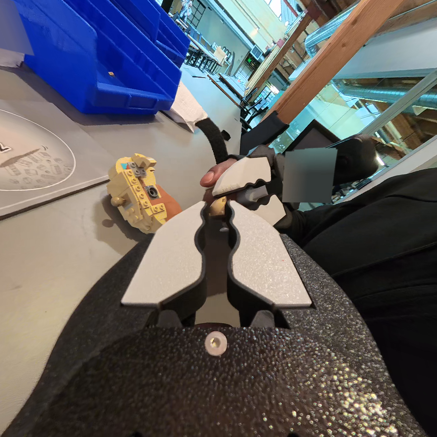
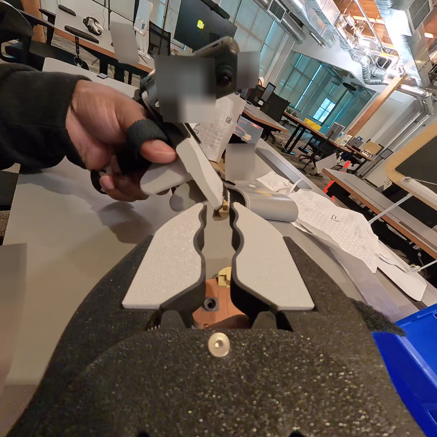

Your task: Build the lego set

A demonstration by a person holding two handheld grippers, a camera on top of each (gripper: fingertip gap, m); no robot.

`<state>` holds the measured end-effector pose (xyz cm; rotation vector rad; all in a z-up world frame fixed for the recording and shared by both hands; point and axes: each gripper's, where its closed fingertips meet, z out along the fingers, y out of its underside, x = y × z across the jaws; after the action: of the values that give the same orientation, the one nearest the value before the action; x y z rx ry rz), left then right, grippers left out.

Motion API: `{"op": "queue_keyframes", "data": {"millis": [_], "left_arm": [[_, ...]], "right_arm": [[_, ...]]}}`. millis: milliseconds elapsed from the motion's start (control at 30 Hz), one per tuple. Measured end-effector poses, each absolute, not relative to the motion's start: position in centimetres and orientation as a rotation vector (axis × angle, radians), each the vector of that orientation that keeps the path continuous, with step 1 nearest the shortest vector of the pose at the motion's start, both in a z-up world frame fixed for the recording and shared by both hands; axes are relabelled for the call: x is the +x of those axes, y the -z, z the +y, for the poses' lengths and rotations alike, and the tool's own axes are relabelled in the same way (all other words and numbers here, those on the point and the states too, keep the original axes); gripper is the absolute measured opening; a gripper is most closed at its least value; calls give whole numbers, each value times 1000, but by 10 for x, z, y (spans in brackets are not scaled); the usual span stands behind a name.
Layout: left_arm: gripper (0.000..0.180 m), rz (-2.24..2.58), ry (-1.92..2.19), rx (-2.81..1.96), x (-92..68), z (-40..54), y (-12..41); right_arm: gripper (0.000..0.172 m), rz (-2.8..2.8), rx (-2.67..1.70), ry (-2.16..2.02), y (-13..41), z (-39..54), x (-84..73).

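My left gripper (image 1: 216, 205) is shut on a small tan rounded brick (image 1: 216, 209), held above the grey table (image 1: 47, 248). In the right wrist view the same brick (image 2: 223, 209) sits between the tips of my right gripper (image 2: 218, 208). A gap shows beside the brick, so this gripper is open around it. One finger (image 2: 201, 172) of the left gripper reaches down onto the brick from the upper left. The right gripper's upper finger (image 1: 241, 175) lies just over the brick. A tan, yellow and brown brick model (image 1: 139, 198) lies on the table to the left, and it also shows under my right gripper (image 2: 220, 302).
Blue bins (image 1: 101, 66) stand at the back left, and one corner (image 2: 413, 354) shows at the lower right. A grey printed sheet (image 1: 35, 153) lies at the left. A curled grey booklet (image 2: 272, 208) and crumpled printed paper (image 2: 335, 227) lie beyond the grippers. The tips of both grippers are at nearly the same place.
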<state>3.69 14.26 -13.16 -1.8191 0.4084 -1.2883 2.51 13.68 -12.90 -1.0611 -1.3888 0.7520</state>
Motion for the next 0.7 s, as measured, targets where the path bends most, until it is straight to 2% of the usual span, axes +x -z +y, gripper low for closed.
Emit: {"op": "queue_keyframes", "data": {"millis": [233, 700], "left_arm": [[13, 384, 1404, -1760, 38, 137, 124], [12, 445, 1373, -1773, 43, 136, 127]], "right_arm": [[20, -1400, -1033, -732, 130, 134, 27], [8, -1369, -979, -685, 126, 135, 30]]}}
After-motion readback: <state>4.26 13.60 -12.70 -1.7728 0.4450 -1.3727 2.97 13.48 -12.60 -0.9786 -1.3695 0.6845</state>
